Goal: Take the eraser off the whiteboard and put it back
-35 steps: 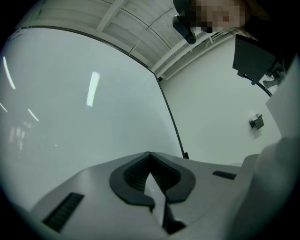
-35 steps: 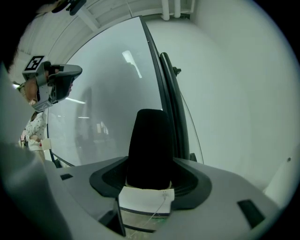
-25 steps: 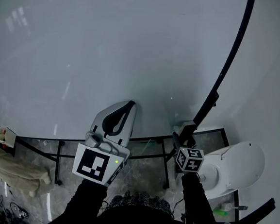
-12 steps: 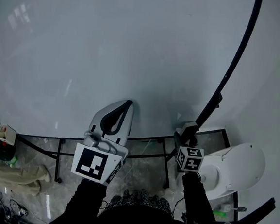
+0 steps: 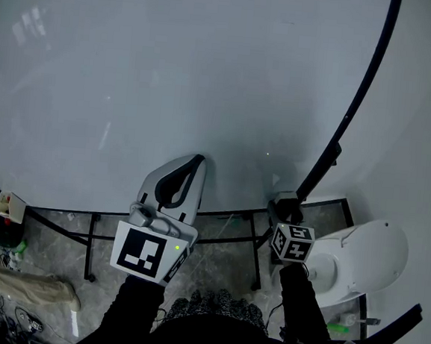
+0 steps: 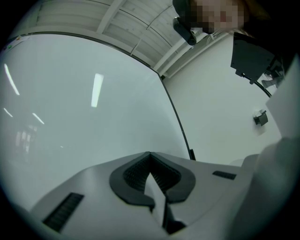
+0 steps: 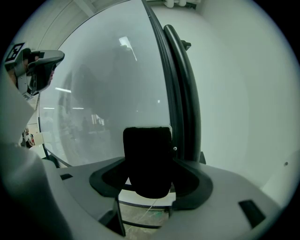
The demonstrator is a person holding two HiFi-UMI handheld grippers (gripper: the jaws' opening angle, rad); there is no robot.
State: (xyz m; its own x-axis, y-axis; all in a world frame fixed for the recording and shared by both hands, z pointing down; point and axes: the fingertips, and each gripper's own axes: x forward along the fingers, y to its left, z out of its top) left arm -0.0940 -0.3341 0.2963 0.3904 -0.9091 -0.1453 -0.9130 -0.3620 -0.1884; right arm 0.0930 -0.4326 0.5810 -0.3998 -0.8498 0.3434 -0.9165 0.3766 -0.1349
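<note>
The whiteboard point(image 5: 171, 74) fills most of the head view, with its black frame point(image 5: 356, 105) curving down the right side. A black eraser point(image 7: 146, 159) sits between the jaws of my right gripper point(image 7: 147, 180), which is shut on it. It is close in front of the board's lower right corner, beside the frame point(image 7: 180, 93). I cannot tell whether it touches the board. In the head view my right gripper point(image 5: 283, 209) is low by that corner. My left gripper point(image 5: 195, 162) is shut and holds nothing, with its tips point(image 6: 149, 154) meeting in front of the board.
The board's black stand bars point(image 5: 217, 239) run beneath it over a grey floor. A white rounded object point(image 5: 365, 255) stands at the right by the white wall. A person's legs point(image 5: 25, 286) are on the floor at the bottom left, near a small container point(image 5: 1, 224).
Both grippers have kept still with the eraser held. The person's legs at the bottom left have shifted further down and left across the floor.
</note>
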